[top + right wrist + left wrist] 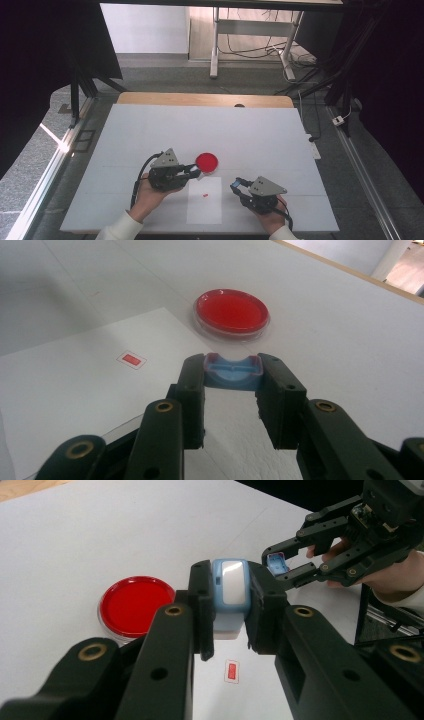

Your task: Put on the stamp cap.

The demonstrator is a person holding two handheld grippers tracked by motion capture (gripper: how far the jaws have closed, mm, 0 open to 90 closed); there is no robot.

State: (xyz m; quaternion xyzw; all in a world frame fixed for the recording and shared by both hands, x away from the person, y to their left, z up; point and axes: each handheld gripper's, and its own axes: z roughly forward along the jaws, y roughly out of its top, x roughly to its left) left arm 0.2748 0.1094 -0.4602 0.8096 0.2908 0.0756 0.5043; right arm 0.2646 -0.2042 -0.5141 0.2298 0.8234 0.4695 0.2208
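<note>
Left gripper (230,605): held in the person's left hand (150,192), jaws pinching a light blue block with a white face (231,587) between them; in the high view this gripper (192,172) points right, its tips just beside the red dish.
Right gripper (232,375): held in the person's right hand (272,215), jaws closed on a small blue cap-like piece with a reddish rim (233,371); in the left gripper view the same piece (276,562) sits between the tips of that gripper (280,565), farther off at upper right.
Red dish (206,161): round, shallow, clear-rimmed with a red inside, standing on the white table top near its middle; in the right gripper view it (231,310) lies ahead of the jaws, in the left gripper view (134,604) to the left of them.
Paper sheet (205,207): white, flat on the table between the two grippers, its far edge near the dish.
Red mark (205,195): a small red rectangle on the sheet; in the gripper views it reads as a red rectangle inside a thin outline (132,359), (231,671).
Table (150,125): white covering over a wooden board, the wood showing along the far edge.
Gap between grippers: the two held pieces are apart, not touching, with the sheet below the space between them.
Sleeves (120,227): white cuffs at the bottom edge of the high view.
</note>
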